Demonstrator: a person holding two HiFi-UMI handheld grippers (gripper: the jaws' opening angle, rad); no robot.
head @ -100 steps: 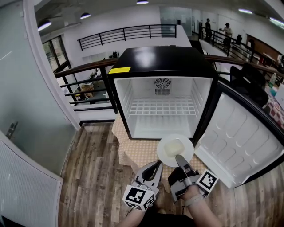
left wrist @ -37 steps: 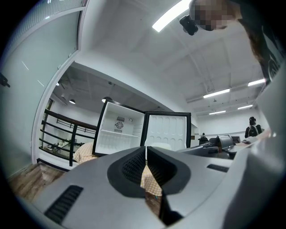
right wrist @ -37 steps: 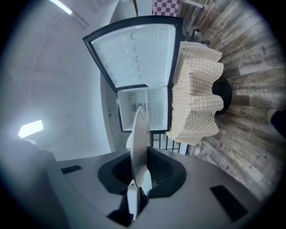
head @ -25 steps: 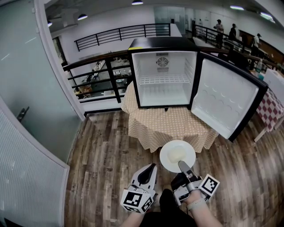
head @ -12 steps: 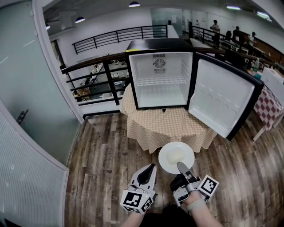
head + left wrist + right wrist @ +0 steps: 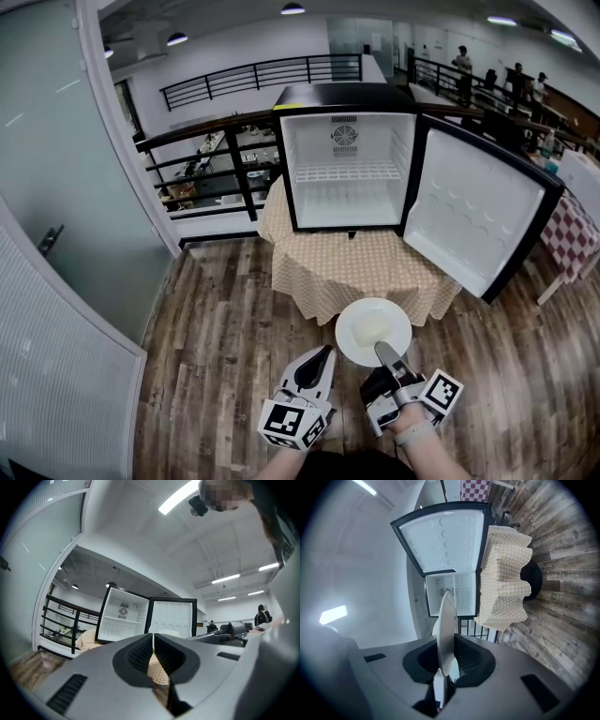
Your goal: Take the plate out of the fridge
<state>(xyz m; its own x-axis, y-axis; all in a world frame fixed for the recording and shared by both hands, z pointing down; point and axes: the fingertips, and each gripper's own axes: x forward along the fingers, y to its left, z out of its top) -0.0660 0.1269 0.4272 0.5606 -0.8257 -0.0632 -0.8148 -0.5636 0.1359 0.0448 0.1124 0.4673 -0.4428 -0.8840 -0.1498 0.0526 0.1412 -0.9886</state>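
The white plate hangs level over the wood floor, well in front of the fridge, with my right gripper shut on its near rim. In the right gripper view the plate shows edge-on between the jaws. The black mini fridge stands on the table with its door swung wide to the right; its white inside holds only a wire shelf. My left gripper hovers beside the right one, jaws shut with nothing between them. The fridge also shows far off in the left gripper view.
A checked yellow cloth covers the small table under the fridge. A black railing runs behind it, and a glass wall stands at the left. A red-checked table is at the right. People stand at the far back.
Over four seconds the view has backed away from the fridge with the plate held in the right gripper. In the last half second the scene shifts only slightly.
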